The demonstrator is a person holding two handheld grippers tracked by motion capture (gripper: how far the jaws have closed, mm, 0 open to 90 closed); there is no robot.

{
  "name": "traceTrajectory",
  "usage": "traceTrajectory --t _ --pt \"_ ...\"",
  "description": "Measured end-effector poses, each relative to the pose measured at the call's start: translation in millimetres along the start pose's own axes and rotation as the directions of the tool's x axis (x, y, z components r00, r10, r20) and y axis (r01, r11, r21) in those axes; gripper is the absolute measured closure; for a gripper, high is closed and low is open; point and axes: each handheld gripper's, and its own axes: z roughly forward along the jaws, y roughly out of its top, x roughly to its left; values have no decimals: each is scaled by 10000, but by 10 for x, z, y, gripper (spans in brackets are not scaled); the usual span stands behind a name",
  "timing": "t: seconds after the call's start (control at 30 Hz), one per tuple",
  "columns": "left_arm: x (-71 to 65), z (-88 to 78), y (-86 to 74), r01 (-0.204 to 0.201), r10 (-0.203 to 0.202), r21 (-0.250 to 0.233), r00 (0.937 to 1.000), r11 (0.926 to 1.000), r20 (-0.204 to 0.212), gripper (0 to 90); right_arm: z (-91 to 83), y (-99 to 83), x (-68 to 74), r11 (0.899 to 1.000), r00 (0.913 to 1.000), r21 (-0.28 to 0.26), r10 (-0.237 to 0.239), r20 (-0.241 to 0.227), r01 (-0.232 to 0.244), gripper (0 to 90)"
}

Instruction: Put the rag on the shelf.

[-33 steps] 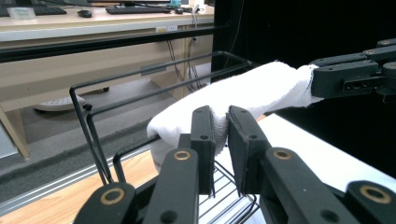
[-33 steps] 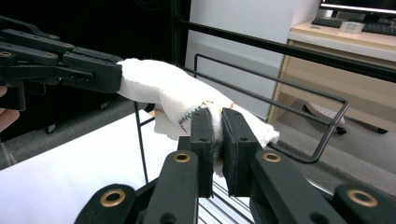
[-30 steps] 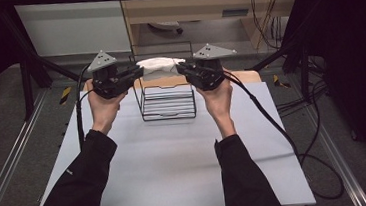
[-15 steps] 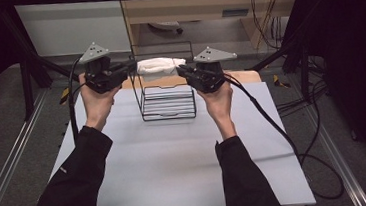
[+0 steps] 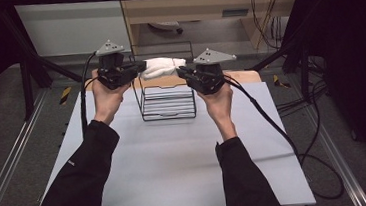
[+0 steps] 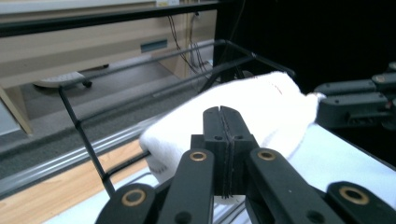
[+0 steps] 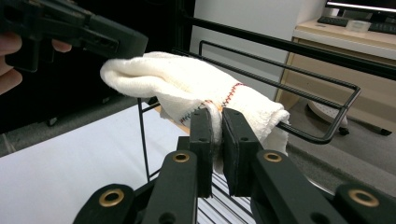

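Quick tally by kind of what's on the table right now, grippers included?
White towel: 1
Black wire rack: 1
Grippers: 2, left gripper and right gripper
Total: 4

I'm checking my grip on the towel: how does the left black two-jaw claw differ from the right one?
The left black claw has just been closing; its jaws meet flush at the white cloth towel, and whether cloth is pinched is unclear. The right black claw keeps a slight gap, filled by a stitched towel fold. Both meet the towel above the black wire rack.
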Motion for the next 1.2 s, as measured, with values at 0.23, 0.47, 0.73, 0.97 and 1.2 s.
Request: traceTrajectory --t 0.23,0.47,0.73,0.97,1.2 --pt "-15 11 -90 -142 143 193 9999 9997 -48 894 4 -3 6 9999 10000 103 0 -64 0 800" --pt "0 56 -160 -96 99 300 9999 9995 -100 894 -52 43 -15 9992 9993 -310 246 -293 -255 693" --pt "8 114 -268 -248 255 462 9996 9986 -149 894 78 -10 1 9983 9982 388 457 -388 -442 877" --pt "35 164 -332 -279 288 434 9994 9987 -208 894 237 -87 2 9950 9985 855 531 -89 -522 894" --pt "58 231 -360 -166 177 339 9993 9993 -331 893 325 -115 -31 9944 9986 937 474 245 -495 884"
